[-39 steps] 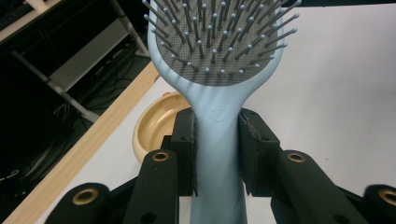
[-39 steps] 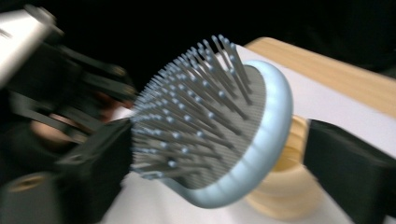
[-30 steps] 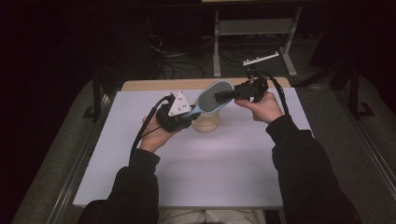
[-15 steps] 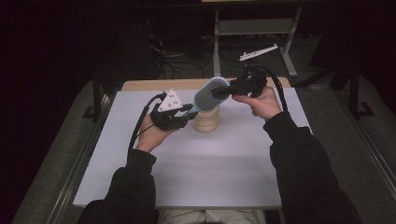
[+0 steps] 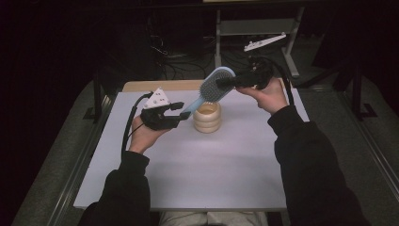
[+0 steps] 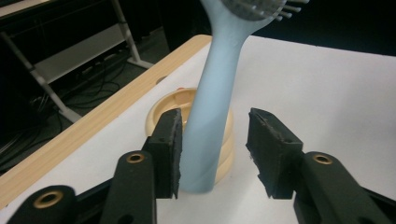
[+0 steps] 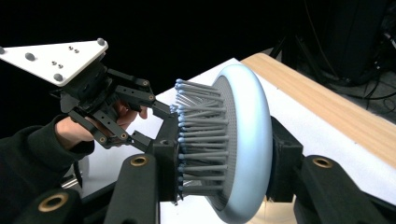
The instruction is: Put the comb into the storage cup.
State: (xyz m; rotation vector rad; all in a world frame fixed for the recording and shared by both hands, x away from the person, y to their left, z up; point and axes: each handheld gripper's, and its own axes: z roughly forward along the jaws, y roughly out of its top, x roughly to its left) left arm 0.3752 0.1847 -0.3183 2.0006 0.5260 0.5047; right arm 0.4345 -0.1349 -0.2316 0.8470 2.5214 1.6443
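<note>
**Hairbrush pinched at the head, handle loose between spread jaws**

Our right gripper [image 5: 225, 83] clamps the head of the pale blue hairbrush [image 5: 212, 88], 1 jaw on the bristles and 1 on the smooth back, as the right gripper view shows. From there the brush slopes down toward our left gripper [image 5: 181, 109], whose 2 jaws stand spread with the handle between them; it lies close against 1 pad and apart from the other. Just beyond, a stack of cream rings [image 5: 207, 117] sits on the white table top [image 5: 226, 174], under the brush's handle.
</note>
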